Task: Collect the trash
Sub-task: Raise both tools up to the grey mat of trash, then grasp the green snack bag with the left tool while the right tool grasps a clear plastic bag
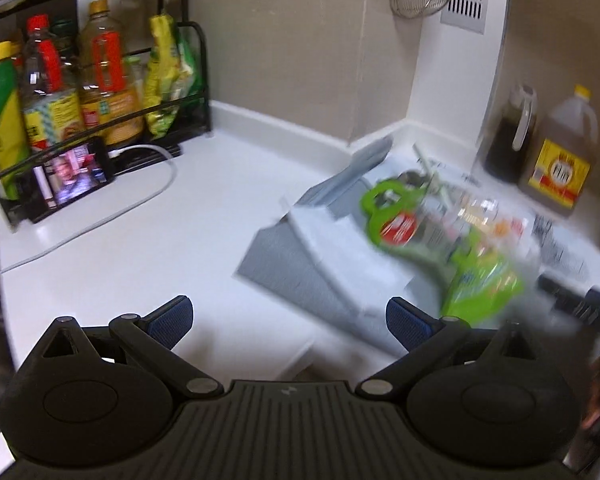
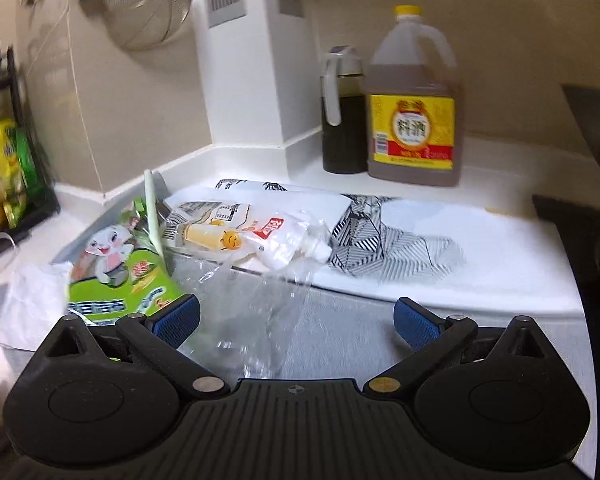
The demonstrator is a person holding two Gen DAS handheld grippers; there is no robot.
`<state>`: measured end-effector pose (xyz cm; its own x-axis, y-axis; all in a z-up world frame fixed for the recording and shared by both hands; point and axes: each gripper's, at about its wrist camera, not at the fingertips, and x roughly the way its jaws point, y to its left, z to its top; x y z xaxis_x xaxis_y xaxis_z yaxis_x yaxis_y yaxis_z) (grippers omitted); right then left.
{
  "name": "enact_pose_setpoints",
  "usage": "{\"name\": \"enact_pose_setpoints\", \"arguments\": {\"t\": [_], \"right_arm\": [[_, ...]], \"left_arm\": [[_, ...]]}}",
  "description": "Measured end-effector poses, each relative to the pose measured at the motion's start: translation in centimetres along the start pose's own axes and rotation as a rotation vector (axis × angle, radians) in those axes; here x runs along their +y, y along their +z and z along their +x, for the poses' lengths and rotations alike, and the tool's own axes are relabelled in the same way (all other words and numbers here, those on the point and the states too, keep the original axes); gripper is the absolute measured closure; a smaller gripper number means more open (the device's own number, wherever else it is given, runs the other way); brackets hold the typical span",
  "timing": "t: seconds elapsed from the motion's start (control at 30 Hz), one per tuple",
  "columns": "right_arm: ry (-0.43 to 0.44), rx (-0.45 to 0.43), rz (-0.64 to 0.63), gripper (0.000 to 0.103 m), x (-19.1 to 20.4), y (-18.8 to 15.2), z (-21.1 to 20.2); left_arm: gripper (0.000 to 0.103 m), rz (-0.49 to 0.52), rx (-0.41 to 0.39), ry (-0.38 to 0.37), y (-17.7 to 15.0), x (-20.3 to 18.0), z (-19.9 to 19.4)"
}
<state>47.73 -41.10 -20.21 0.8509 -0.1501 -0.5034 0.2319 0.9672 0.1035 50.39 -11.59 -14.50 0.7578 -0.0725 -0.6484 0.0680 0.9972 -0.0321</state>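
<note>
Both claws are held spread, with nothing between the fingers: the right claw (image 2: 296,320) and the left claw (image 1: 288,320). Just beyond the right claw a clear plastic wrapper (image 2: 252,300) is seen on the bench (image 2: 480,232). Left of the wrapper a green snack bag (image 2: 120,276) lies; behind it, a white pouch (image 2: 276,236). Far behind, a yellow-labelled jug (image 2: 414,120) stands.

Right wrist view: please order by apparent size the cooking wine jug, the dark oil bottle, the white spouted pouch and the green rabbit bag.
1. Cooking wine jug
2. Green rabbit bag, nearer the camera, so unsure against the jug
3. Dark oil bottle
4. White spouted pouch
</note>
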Motion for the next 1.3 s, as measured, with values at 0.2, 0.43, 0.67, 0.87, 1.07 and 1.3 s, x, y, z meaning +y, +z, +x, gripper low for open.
{"name": "enact_pose_setpoints", "arguments": {"t": [0.2, 0.43, 0.67, 0.87, 1.07, 1.3], "right_arm": [[0.055, 0.134, -0.12, 0.0, 1.6, -0.2, 3.7], [0.108, 0.11, -0.126, 0.041, 1.8, 0.2, 4.3], [0.172, 0.089, 0.077, 0.094, -1.9, 0.4, 4.1], [0.174, 0.088, 0.081, 0.093, -1.9, 0.3, 4.0], [0.183, 0.092, 0.083, 0.093, -1.9, 0.3, 4.3], [0.207, 0.02, 0.117, 0.094, -2.1, 0.4, 3.4]], "left_arm": [[0.0, -0.04, 0.027, -0.024, 2.6, -3.5, 2.8], [0.0, -0.046, 0.118, -0.105, 4.2, -8.6, 7.4], [0.0, 0.022, 0.222, -0.09, 4.6, -12.2, 11.9], [0.0, -0.005, 0.239, -0.057, 5.2, -12.3, 14.1], [0.061, -0.006, 0.247, -0.101, 5.9, -11.4, 14.3], [0.082, 0.04, 0.117, -0.132, 6.5, -10.8, 9.5]]}}
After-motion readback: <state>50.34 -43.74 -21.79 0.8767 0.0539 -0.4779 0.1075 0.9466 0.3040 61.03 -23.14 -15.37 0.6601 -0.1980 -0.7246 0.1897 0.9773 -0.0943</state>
